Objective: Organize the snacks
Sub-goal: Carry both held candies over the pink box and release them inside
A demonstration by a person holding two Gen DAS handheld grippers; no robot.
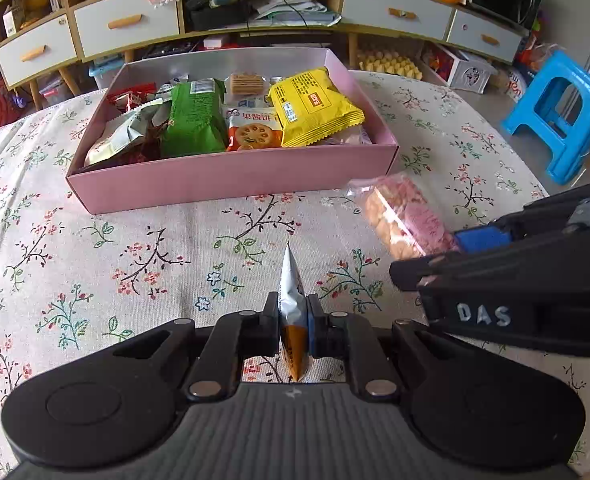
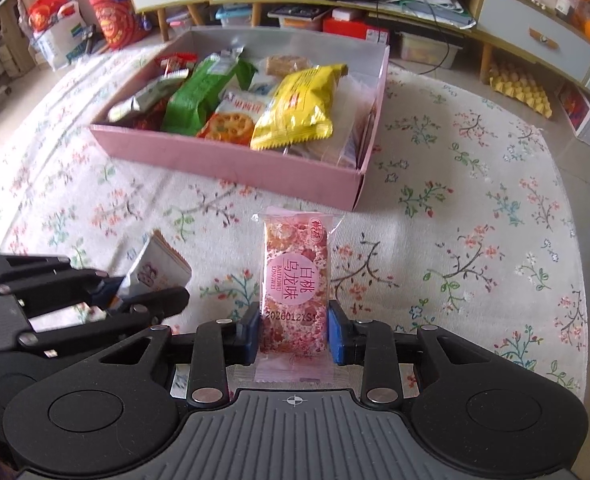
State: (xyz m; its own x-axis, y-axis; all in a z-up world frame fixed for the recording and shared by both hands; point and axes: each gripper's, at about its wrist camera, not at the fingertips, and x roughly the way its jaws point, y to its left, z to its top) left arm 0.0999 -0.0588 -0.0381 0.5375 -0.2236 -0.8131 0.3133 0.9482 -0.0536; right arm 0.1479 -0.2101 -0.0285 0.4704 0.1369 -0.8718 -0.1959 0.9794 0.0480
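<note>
So the left tongs [image 1: 293, 326] are clamped tight on a thin silver-and-orange snack packet [image 1: 291, 300], held edge-on so it sticks up between the pads like a little fin. Just to the right of them, the right tongs [image 2: 293, 330] are pinched onto the near end of a pink wrapped snack bar [image 2: 295, 280], pads pressing both long sides, with the rest of the bar pointing away from the tongs over the floral tablecloth [image 1: 135, 248] that covers the desk. From the right wrist camera the left tongs come in from the left side with their packet poking out forward.

Further ahead of both tongs sits the pink box [image 1: 231, 184], open on top and already pretty stuffed: a green bag [image 1: 195, 118] around the middle, a yellow packet [image 1: 315, 106] lying on top toward the right, an orange-and-white biscuit pack [image 1: 251, 130] between them, and a crumpled pale wrapper [image 1: 123, 136] on the left end.

Way behind the box there's a long low cabinet [image 1: 127, 24] with pale drawers, and off to the far right a blue plastic stool [image 1: 555, 120] on the floor.
</note>
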